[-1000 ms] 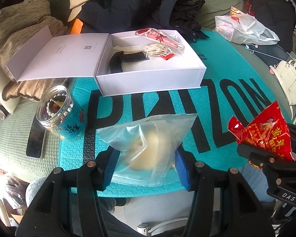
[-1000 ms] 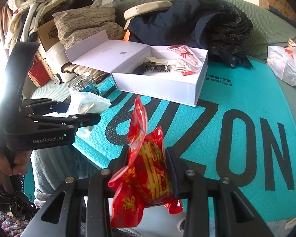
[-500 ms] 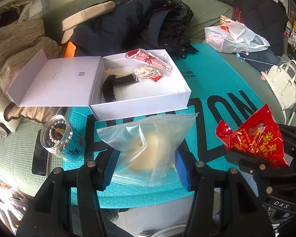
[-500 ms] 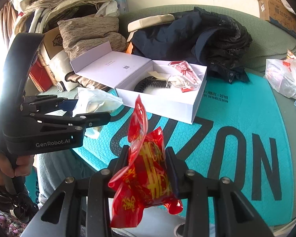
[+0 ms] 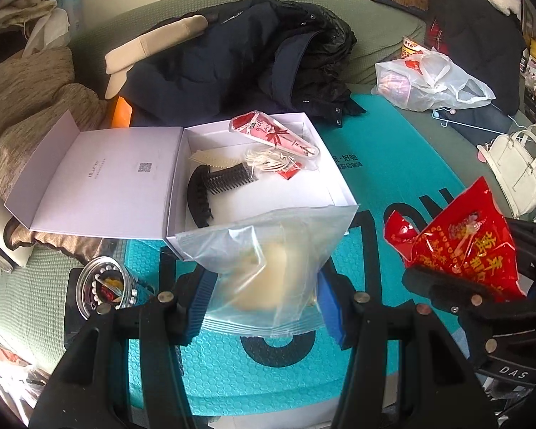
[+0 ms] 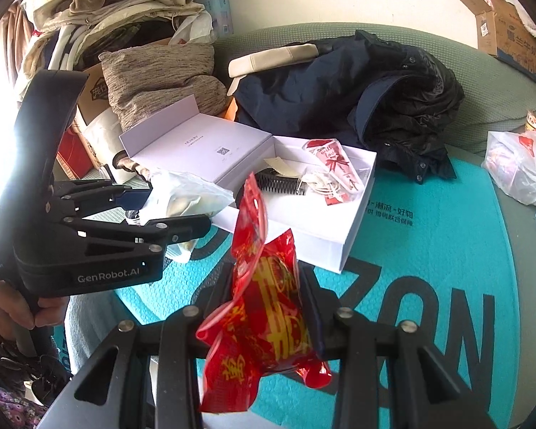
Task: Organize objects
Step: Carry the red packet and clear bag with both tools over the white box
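Left gripper clamps a clear zip bag holding a pale, possibly doughy lump. Right gripper grips a crinkled red foil packet near the white box's front edge.

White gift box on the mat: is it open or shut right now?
Open. The white gift box has its hinged lid folded flat to the left, and a black hair comb and a red-patterned packet show inside.
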The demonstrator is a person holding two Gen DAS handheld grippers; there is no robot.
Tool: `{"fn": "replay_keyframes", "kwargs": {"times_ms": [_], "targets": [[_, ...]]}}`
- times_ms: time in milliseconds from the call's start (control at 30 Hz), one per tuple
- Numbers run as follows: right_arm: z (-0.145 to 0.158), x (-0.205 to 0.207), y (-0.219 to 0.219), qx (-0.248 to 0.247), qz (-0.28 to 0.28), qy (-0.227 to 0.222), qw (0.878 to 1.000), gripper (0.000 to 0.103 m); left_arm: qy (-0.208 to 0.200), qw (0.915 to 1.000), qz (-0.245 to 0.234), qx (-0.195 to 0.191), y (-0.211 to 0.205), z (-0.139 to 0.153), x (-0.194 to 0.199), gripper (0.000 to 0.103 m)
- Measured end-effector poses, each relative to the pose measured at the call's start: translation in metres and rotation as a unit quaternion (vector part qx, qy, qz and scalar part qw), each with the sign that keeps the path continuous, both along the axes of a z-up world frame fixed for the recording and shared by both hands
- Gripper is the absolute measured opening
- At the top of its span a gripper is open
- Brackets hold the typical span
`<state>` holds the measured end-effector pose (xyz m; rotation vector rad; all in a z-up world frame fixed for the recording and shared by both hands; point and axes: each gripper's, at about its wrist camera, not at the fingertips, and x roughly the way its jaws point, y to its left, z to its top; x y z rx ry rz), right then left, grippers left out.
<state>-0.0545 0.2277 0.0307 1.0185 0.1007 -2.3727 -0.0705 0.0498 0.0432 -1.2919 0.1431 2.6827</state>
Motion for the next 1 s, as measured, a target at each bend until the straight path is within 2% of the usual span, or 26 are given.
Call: {"fn": "replay_keyframes", "kwargs": {"times_ms": [300, 1000], "targets": [[0.001, -0.034, -0.008, 0.003, 0.008, 0.004, 1.0, 0.036, 0.002, 1.0, 0.0, 0.002, -0.003, -0.003, -0.04, 0.052], [-0.02, -0.133, -0.024, 0.002, 0.005, -0.004, 1.0, 0.036, 0.002, 0.9999, 0.012, 0.006, -0.005, -0.031, -0.152, 0.052]]}}
